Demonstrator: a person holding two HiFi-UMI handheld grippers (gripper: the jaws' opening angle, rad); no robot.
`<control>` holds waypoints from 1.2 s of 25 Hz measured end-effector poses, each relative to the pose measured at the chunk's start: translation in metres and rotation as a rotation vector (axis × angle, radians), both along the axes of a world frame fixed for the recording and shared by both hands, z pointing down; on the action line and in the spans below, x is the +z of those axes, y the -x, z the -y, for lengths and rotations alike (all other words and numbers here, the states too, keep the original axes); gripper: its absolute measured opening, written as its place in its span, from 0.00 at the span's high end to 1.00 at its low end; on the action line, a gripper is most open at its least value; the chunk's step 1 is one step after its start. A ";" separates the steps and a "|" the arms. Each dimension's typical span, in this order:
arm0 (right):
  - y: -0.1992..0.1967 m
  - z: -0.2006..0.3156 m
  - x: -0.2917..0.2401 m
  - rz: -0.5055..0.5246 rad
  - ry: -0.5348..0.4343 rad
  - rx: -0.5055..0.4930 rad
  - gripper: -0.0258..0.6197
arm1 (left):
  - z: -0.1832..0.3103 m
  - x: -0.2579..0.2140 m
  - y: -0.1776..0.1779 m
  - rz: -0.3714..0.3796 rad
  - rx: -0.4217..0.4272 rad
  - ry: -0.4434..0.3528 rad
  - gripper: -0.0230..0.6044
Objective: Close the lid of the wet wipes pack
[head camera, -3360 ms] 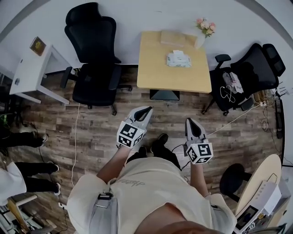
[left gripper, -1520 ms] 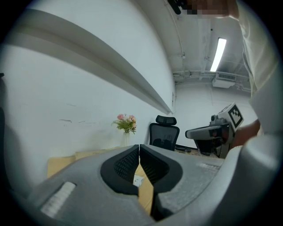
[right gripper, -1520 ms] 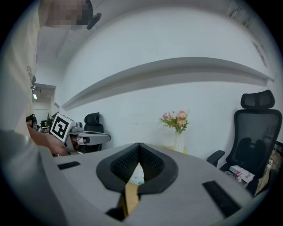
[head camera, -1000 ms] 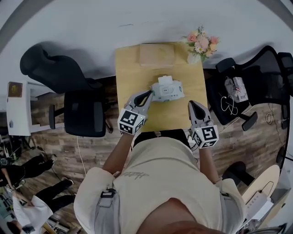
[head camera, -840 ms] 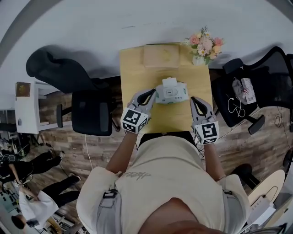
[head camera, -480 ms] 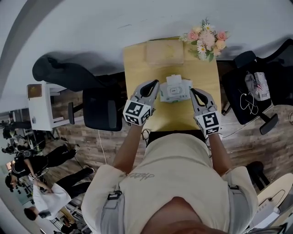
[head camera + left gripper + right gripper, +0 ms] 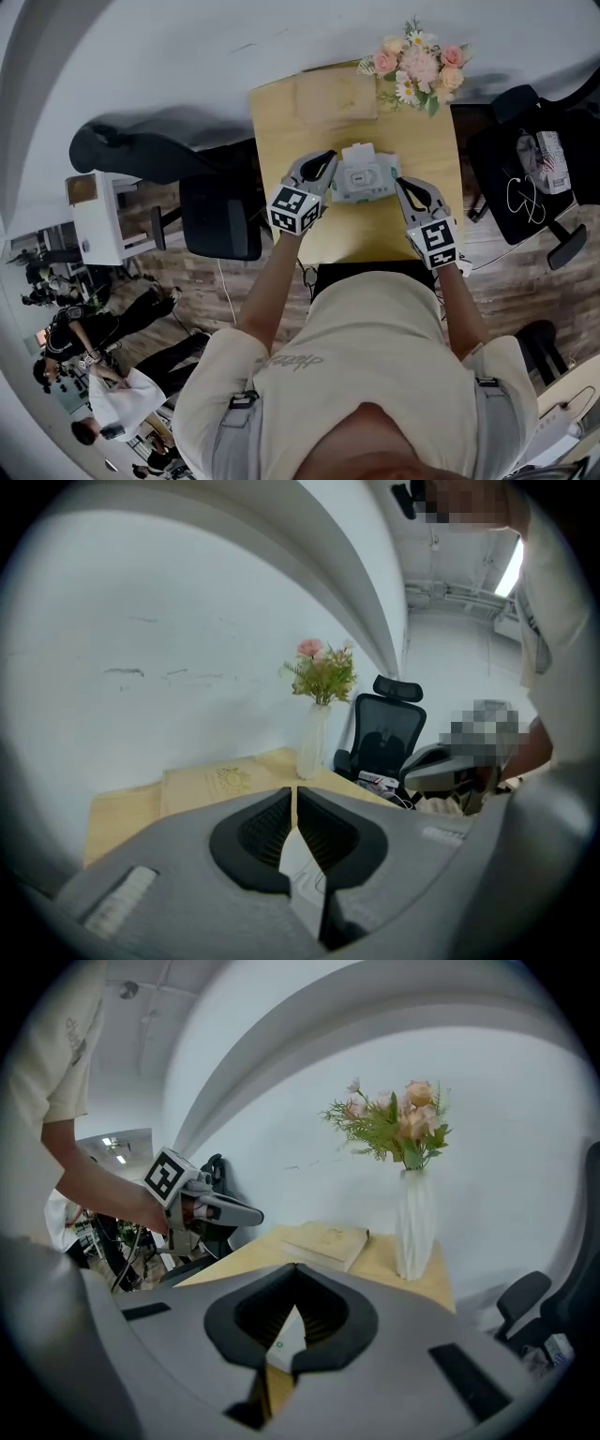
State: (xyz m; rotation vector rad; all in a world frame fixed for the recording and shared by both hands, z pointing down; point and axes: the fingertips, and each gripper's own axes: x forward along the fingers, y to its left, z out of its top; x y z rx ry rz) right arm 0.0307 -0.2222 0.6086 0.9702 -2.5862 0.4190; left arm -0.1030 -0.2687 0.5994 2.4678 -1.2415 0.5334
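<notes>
Both of our tongs were closed and empty, the left tongs (image 7: 327, 158) and the right tongs (image 7: 402, 184) flanking the wet wipes pack (image 7: 367, 178) in the middle of the table (image 7: 281, 141).

In the left gripper view the wet wipes pack (image 7: 299, 873) is hidden behind the left gripper (image 7: 295, 794) except for a white sliver; in the right gripper view only a corner is seen under the right gripper (image 7: 294, 1274). In the head view the black chair (image 7: 497, 150) is cut off at the right edge.
</notes>
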 end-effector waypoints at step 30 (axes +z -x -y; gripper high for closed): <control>-0.017 -0.014 0.035 -0.047 0.072 0.026 0.96 | 0.021 0.135 -0.007 -0.090 0.228 0.401 0.74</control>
